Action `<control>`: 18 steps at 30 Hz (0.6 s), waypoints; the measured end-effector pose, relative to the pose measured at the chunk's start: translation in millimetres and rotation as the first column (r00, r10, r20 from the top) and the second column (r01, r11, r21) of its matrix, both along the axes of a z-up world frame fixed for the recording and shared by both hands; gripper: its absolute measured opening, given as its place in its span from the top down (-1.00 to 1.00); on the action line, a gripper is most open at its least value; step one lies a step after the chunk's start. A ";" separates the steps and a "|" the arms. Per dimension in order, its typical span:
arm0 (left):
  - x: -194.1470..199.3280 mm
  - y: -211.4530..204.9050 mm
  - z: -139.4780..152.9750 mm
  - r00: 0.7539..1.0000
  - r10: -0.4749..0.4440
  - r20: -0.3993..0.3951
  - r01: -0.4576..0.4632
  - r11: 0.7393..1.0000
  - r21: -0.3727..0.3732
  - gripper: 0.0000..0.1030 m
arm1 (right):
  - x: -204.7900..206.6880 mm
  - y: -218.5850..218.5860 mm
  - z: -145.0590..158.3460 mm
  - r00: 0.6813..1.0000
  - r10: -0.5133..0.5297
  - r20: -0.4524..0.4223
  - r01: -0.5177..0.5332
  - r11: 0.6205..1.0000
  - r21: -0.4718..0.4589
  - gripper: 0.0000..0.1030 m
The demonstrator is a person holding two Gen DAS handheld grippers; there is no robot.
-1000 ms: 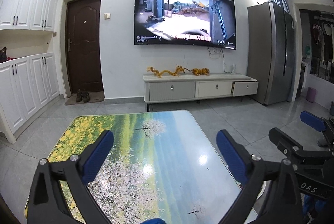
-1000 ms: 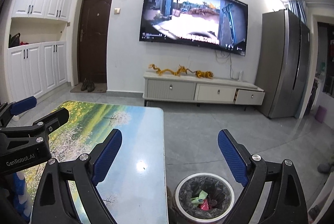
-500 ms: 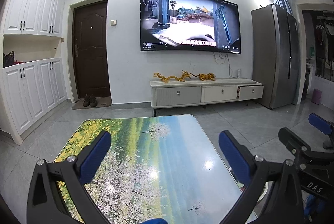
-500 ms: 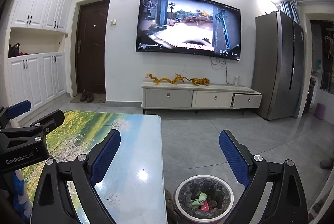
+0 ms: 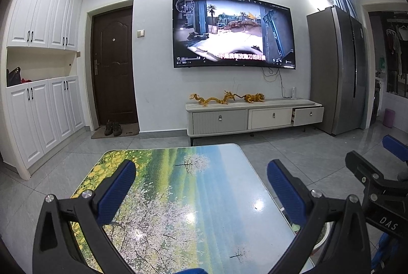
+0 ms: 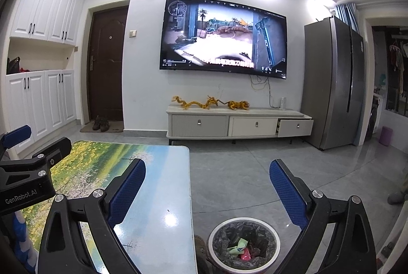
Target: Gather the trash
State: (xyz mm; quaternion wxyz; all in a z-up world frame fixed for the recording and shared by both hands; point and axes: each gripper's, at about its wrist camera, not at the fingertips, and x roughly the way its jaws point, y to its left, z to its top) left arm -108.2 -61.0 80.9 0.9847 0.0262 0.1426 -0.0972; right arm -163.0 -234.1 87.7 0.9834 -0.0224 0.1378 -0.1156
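Left hand-held gripper (image 5: 199, 187): fingers spread, holding nothing, above the counter (image 5: 178, 197). Right hand-held gripper (image 6: 207, 187): fingers spread, holding nothing, above the counter edge. Bin (image 6: 243, 244): on the floor beside the counter; trash (image 6: 241, 248) lies inside.

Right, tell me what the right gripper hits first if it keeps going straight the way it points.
Probably nothing soon: the open right gripper points over the table's right edge and bare floor toward the TV cabinet, though depth is uncertain.
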 end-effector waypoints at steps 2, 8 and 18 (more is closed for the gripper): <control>0.0 0.1 0.1 1.000 0.001 0.001 -0.001 1.000 0.000 -1.00 | 0.3 0.2 0.1 1.000 -0.005 0.002 0.005 1.000 -0.002 -0.88; 0.3 -0.7 -2.4 1.000 0.006 -0.005 -0.006 1.000 -0.001 -1.00 | -0.8 -3.2 -0.2 1.000 -0.020 0.004 0.020 1.000 0.000 -0.88; 7.7 -1.6 -5.7 1.000 0.001 -0.018 -0.001 1.000 0.000 -1.00 | 0.4 -8.2 -4.6 1.000 -0.024 -0.007 0.024 1.000 0.001 -0.89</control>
